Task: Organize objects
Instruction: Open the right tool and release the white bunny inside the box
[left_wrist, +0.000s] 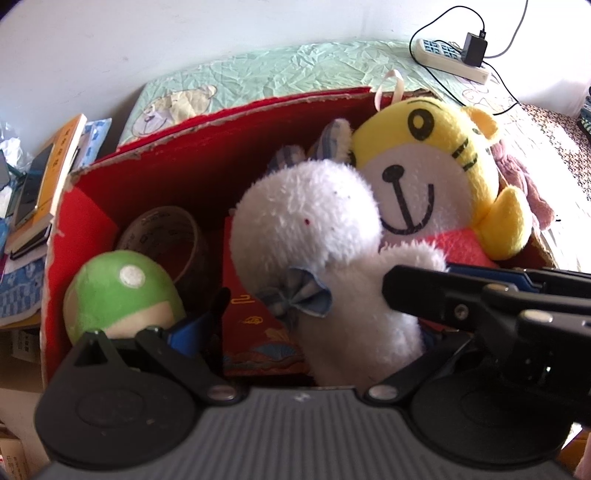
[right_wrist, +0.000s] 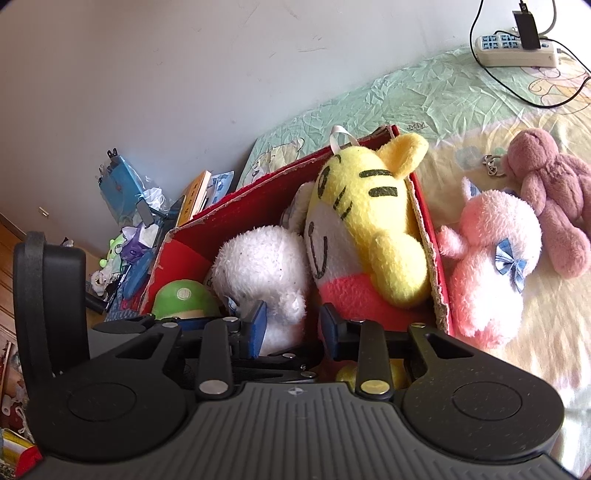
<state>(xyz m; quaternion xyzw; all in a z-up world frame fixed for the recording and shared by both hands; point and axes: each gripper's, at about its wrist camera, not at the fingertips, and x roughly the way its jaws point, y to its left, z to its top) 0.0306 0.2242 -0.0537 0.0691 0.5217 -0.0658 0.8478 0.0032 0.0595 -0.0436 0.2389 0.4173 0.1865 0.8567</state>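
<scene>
Two plush toys crowd the red cardboard box (right_wrist: 441, 295) on the bed (right_wrist: 461, 110): a yellow tiger (right_wrist: 369, 229), then a white rabbit (right_wrist: 258, 266) standing upright between the right hand-held gripper (right_wrist: 291, 330) pads, unclenched; the left hand-held gripper (left_wrist: 295, 306) straddles it, released.

A home bedroom: a cartoon-print bed sheet (right_wrist: 424, 99), plush toys (right_wrist: 491, 273), a power strip (right_wrist: 517, 50) and cluttered books (left_wrist: 55, 166).

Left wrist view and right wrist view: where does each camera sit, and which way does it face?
Left wrist: on the left gripper, looking steeply down into the red cardboard box; own fingers show.
Right wrist: on the right gripper, looking across the box toward the green-sheeted bed; own fingers show.
Shared: fluffy white plush toy, yellow plush tiger.
</scene>
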